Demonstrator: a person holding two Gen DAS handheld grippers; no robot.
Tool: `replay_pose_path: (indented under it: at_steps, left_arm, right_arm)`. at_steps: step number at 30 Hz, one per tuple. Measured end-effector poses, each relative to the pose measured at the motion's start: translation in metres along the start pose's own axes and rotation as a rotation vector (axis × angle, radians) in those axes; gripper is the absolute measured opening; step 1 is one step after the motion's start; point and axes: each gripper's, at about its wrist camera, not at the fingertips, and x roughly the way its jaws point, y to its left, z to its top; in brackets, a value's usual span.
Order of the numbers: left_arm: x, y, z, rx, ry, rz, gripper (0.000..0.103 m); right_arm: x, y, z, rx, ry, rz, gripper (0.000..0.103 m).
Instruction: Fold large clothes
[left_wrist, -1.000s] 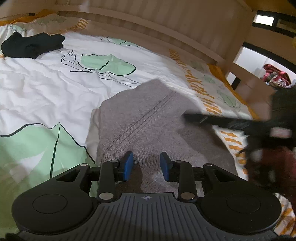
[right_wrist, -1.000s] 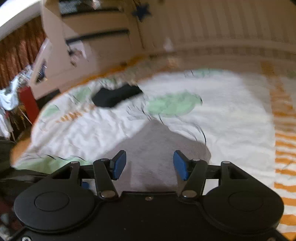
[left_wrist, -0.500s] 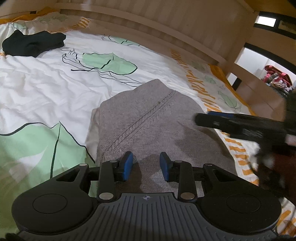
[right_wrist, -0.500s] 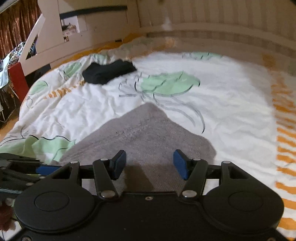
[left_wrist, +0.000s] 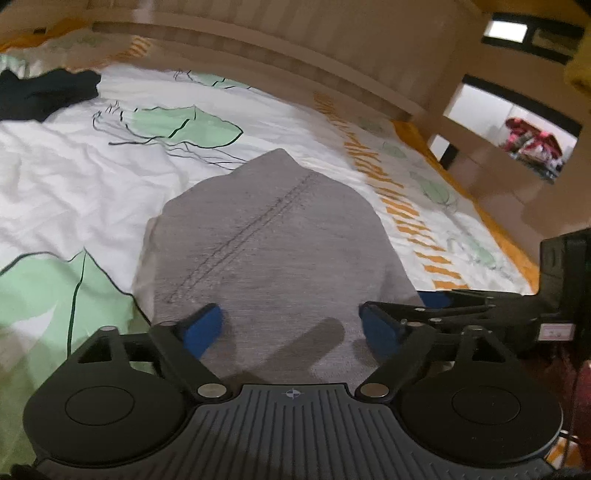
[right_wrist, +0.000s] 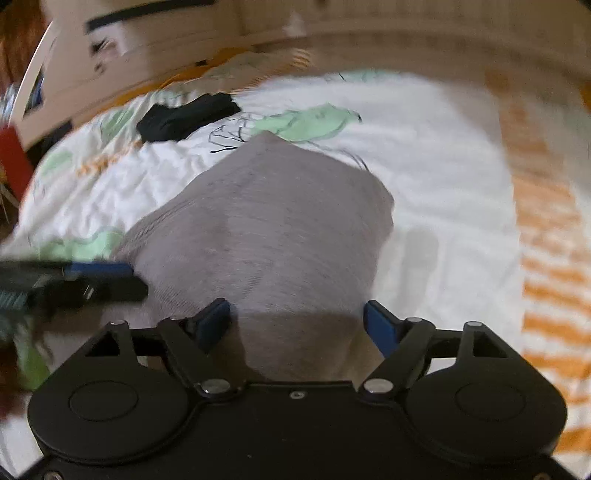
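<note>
— Sweater (left_wrist: 273, 236), grey, folded, lying flat on white bedspread (left_wrist: 55, 177) with green leaf print. Black garment (left_wrist: 44, 92) well apart, toward far edge of bed.

— And the grippers?

— Left gripper (left_wrist: 291, 328) just above near hem, fingers (left_wrist: 203, 326) spread wide, grasping nothing. Right gripper (right_wrist: 297, 326) likewise released, blue pads either side of grey cloth. Blurred in right view.

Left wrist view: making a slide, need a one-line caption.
Open left hand-held gripper poised over the folded grey sweater on the leaf-print bedspread.
</note>
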Motion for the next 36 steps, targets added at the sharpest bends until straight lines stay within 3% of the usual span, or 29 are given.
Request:
replay_pose_path:
  at_steps: [8, 15, 26, 36]
  left_arm:
    - [-0.014, -0.027, 0.008, 0.063, -0.008, 0.117, 0.087]
    - [-0.048, -0.059, 0.012, 0.161, -0.047, 0.237, 0.087]
    - [-0.081, -0.096, -0.004, 0.19, -0.067, 0.453, 0.087]
    - [-0.096, -0.1, -0.02, 0.106, -0.011, 0.434, 0.087]
  right_arm:
    - [-0.022, 0.006, -0.003, -0.011, -0.038, -0.023, 0.085]
    - [-0.068, 0.012, -0.008, 0.007, -0.11, -0.077, 0.102]
    - [-0.116, 0.029, -0.019, 0.161, -0.072, -0.108, 0.103]
    - [-0.144, 0.045, -0.04, 0.162, -0.046, -0.122, 0.103]
